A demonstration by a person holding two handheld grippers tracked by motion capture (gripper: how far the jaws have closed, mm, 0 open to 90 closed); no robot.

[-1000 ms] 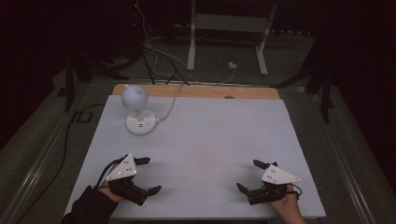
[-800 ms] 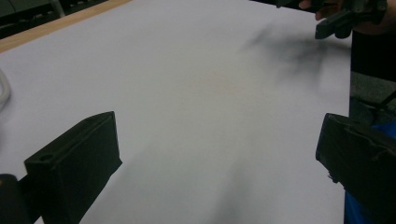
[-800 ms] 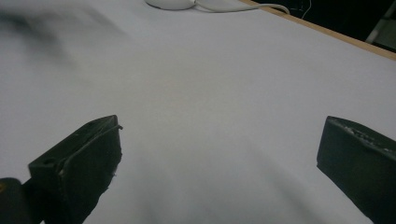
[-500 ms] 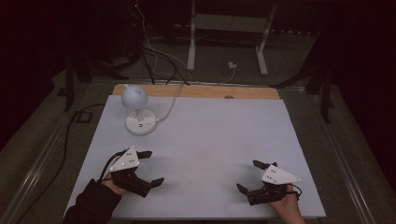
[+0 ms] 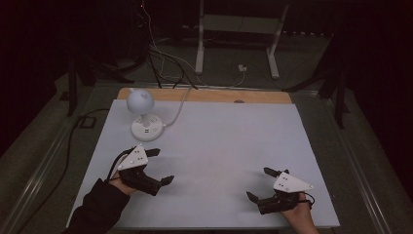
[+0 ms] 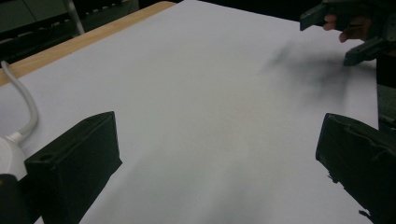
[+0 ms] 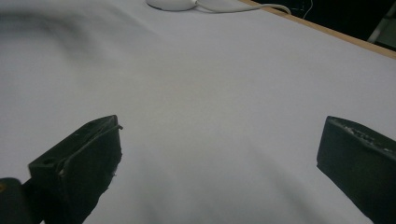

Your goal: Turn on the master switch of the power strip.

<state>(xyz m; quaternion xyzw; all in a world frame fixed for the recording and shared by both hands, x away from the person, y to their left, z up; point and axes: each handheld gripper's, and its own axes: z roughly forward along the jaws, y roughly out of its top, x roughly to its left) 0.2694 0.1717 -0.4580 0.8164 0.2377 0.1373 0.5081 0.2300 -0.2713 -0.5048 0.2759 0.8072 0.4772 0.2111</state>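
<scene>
Dark room, white sheet [image 5: 219,146] over a wooden table, cables and a stand on the floor beyond it. Landmark and likely target: small white lamp [image 5: 143,115], globe head on a round base, cord running off toward the table's far edge. It stands upright at the far left corner of the sheet.

Left gripper [image 5: 157,166] is near the lamp, on the person's side of it and a little toward the sheet's middle, jaws spread wide, nothing between them. In the left gripper view the lamp base [image 6: 9,156] sits just beside one jaw at the frame's left edge, so the jaws aim past it toward the middle of the sheet, not at it.

Right gripper [image 5: 260,184] is well apart from the lamp, across the sheet at the near right, jaws also wide apart and empty.

Judgement: left hand is the nearer; it would need to turn toward the lamp and move away from the person.
</scene>
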